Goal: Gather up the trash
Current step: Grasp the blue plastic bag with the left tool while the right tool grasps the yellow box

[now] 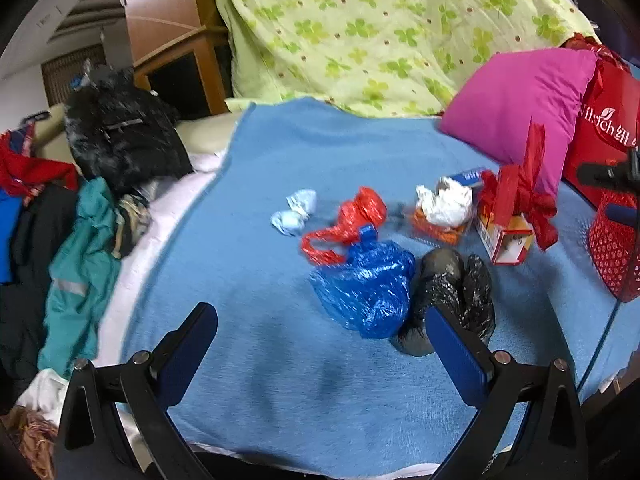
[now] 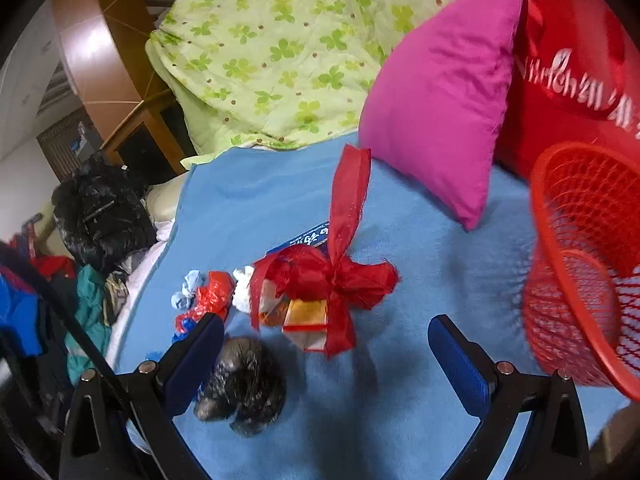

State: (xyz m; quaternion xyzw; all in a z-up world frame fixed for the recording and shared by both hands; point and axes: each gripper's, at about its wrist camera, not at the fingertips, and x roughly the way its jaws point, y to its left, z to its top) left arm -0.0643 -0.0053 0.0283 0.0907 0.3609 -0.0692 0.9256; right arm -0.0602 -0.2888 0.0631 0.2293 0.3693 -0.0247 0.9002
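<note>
Trash lies on a blue blanket [image 1: 280, 148]: a blue plastic bag [image 1: 366, 286], a black plastic bag [image 1: 456, 292] [image 2: 244, 392], a red plastic bag [image 1: 352, 220] [image 2: 210, 298], crumpled pale blue paper [image 1: 294, 212], a white paper wad [image 1: 446, 202] and a small box tied with red ribbon [image 1: 510, 224] [image 2: 320, 284]. My left gripper [image 1: 322, 344] hovers open just short of the blue and black bags. My right gripper [image 2: 326, 356] is open, empty, near the ribbon box. A red mesh basket [image 2: 584, 264] [image 1: 614, 248] lies tipped at the right.
A pink cushion [image 1: 520, 108] [image 2: 440, 104] and a red bag with white lettering [image 1: 604, 136] sit at the back right. A green clover quilt [image 1: 380, 28] is piled behind. Clothes, including a black jacket [image 1: 124, 136], are heaped along the left edge.
</note>
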